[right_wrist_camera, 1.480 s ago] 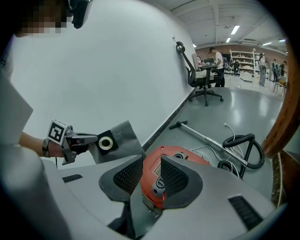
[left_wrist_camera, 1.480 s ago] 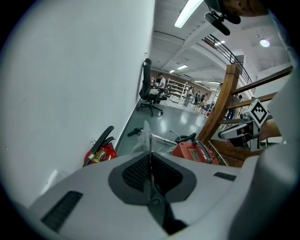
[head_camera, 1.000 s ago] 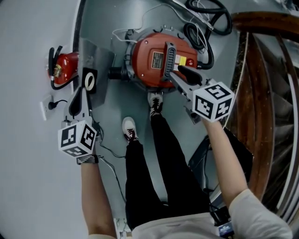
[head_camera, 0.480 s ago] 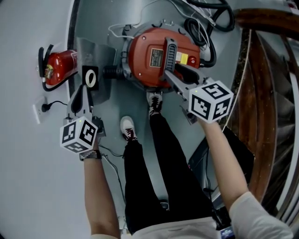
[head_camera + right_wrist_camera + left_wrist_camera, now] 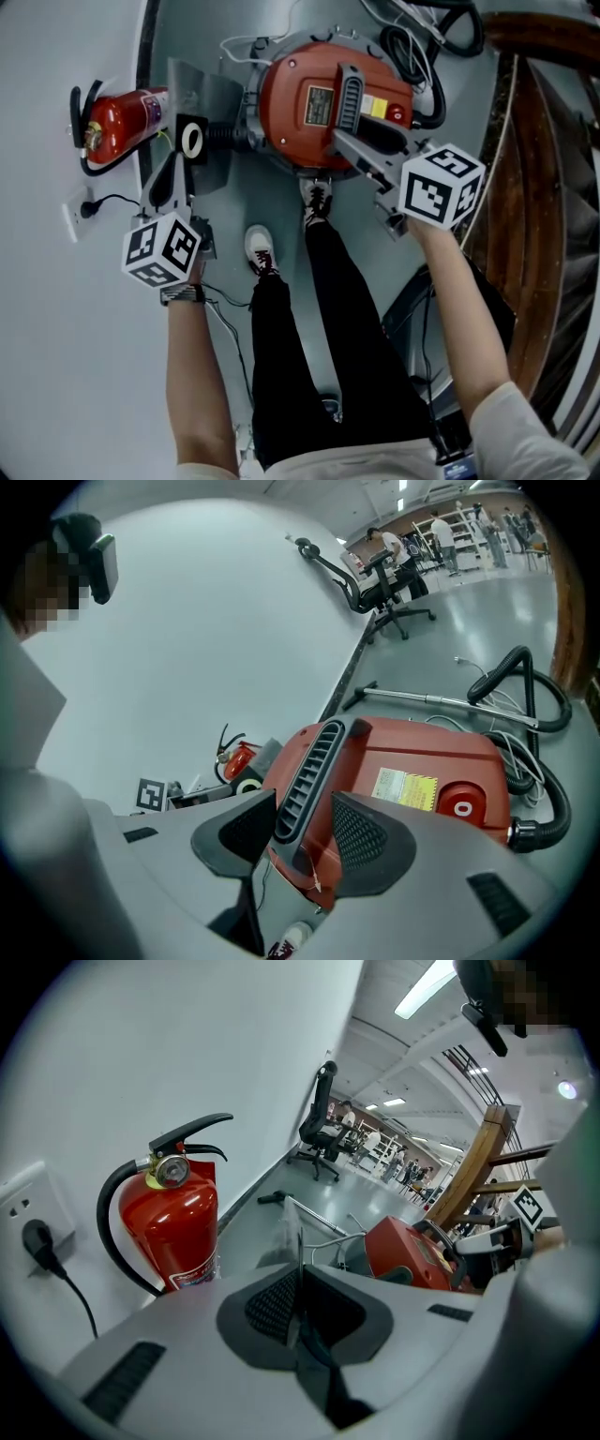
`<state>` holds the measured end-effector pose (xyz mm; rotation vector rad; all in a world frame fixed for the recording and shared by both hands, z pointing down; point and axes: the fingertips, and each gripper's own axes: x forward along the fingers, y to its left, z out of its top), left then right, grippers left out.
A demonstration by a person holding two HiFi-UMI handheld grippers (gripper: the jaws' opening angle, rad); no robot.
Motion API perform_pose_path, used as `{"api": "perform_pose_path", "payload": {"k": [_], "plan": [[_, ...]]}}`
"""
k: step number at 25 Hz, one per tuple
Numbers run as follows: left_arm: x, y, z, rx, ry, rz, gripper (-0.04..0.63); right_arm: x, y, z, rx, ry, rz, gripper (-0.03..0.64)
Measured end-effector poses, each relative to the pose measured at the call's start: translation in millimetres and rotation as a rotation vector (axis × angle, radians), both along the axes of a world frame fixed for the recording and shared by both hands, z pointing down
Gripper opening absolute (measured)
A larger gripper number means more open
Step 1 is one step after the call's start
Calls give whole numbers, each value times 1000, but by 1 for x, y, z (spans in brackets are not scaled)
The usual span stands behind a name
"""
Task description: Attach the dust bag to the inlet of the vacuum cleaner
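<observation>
jaws of left gripper (image 5: pixel 298 1296) clamp dust bag (image 5: pixel 191 141) edge-on, seemingly pointing straight ahead.

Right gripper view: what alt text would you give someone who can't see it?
The right gripper, its jaws opening, straddles the dark ribbed handle of a red vacuum cleaner without pressing it. A black hose lies behind.

The left gripper (image 5: pixel 172 184) has carried the dust bag (image 5: pixel 192 141) up the frame and rightward, nearer the inlet (image 5: pixel 223 137). On the right gripper (image 5: pixel 361 150), the jaws are opening around the handle (image 5: pixel 352 92).
</observation>
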<state>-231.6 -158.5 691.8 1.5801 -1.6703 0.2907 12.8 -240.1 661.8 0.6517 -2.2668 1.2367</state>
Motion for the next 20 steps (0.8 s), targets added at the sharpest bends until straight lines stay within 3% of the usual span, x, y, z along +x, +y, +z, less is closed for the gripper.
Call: {"api": "perform_pose_path", "payload": {"k": [11, 20], "plan": [[17, -7, 9, -26, -30, 46, 17, -2, 1, -2, 59, 90, -17, 181], [28, -9, 15, -35, -39, 78, 15, -4, 1, -2, 76, 99, -29, 183]]}}
